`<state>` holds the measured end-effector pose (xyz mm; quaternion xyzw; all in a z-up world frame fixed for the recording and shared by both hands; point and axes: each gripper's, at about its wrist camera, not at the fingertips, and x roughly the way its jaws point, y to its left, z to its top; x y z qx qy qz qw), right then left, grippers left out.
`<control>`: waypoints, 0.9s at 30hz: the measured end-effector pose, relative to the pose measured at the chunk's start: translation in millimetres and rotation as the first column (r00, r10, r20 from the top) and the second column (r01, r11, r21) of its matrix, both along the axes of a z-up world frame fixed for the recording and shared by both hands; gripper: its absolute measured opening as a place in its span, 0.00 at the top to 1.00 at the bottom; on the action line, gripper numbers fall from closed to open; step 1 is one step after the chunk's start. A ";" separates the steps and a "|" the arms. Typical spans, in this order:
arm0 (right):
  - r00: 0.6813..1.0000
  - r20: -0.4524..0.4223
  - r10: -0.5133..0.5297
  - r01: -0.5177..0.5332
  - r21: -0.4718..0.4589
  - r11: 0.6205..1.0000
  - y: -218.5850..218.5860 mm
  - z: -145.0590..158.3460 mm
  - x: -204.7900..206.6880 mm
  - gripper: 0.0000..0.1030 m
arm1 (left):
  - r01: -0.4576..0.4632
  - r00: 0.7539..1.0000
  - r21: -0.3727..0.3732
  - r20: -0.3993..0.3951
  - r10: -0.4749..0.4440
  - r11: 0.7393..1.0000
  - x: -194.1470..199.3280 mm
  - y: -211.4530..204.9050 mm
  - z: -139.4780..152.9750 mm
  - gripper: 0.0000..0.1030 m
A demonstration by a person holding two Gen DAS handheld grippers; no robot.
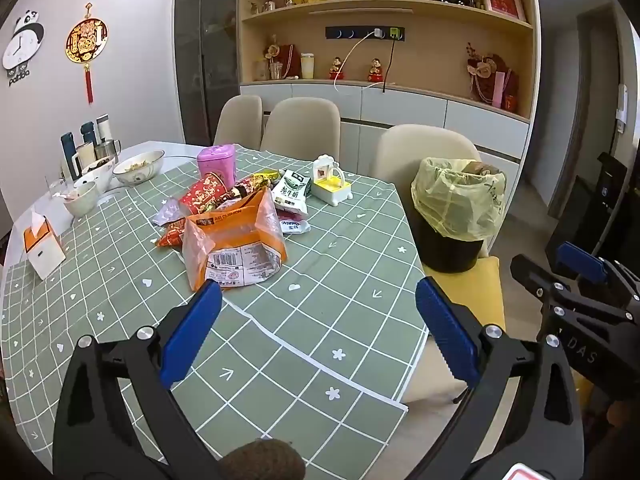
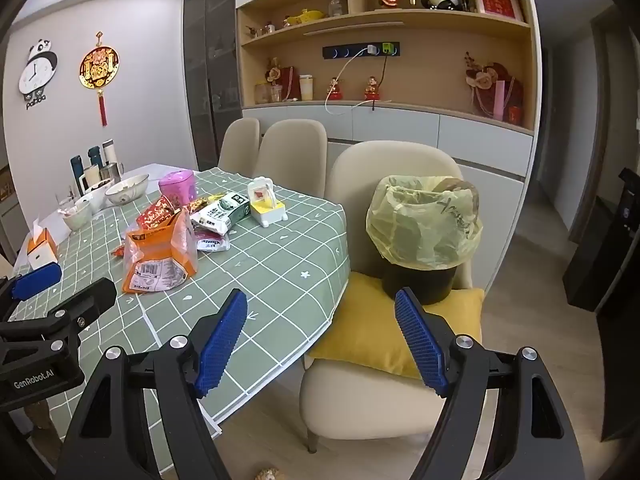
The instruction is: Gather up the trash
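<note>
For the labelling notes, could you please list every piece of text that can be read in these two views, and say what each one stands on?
"panda": under the panda clock on the wall.
"AIR CUSHION": top band of the orange bag on the table.
"GenRobot.AI": body of the left gripper, seen from the right wrist.
"DAS": body of the right gripper, seen from the left wrist; cut off.
Milk pouch: Chinese print, too small to read.
Barcode label, red packets, framed red picture: unreadable.

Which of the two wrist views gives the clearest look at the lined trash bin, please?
The right wrist view: the trash bin sits large and near the centre, its yellow-green liner, open mouth and black base on the yellow cushion all visible. The left wrist view shows the same trash bin smaller, further to the right, still whole.
</note>
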<state>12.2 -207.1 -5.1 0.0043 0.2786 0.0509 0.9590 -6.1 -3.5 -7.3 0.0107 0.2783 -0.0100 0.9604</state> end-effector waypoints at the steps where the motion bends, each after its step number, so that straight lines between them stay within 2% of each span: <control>1: 1.000 0.002 -0.001 0.001 0.020 1.000 -1.2 -0.1 -0.2 0.29 | -0.001 1.000 0.000 -0.010 0.001 1.000 1.5 2.7 5.3 0.10; 27: 1.000 0.001 0.002 -0.002 0.007 1.000 5.9 -3.4 -2.0 0.29 | -0.007 0.999 0.001 -0.035 0.007 1.000 7.4 4.8 0.4 0.10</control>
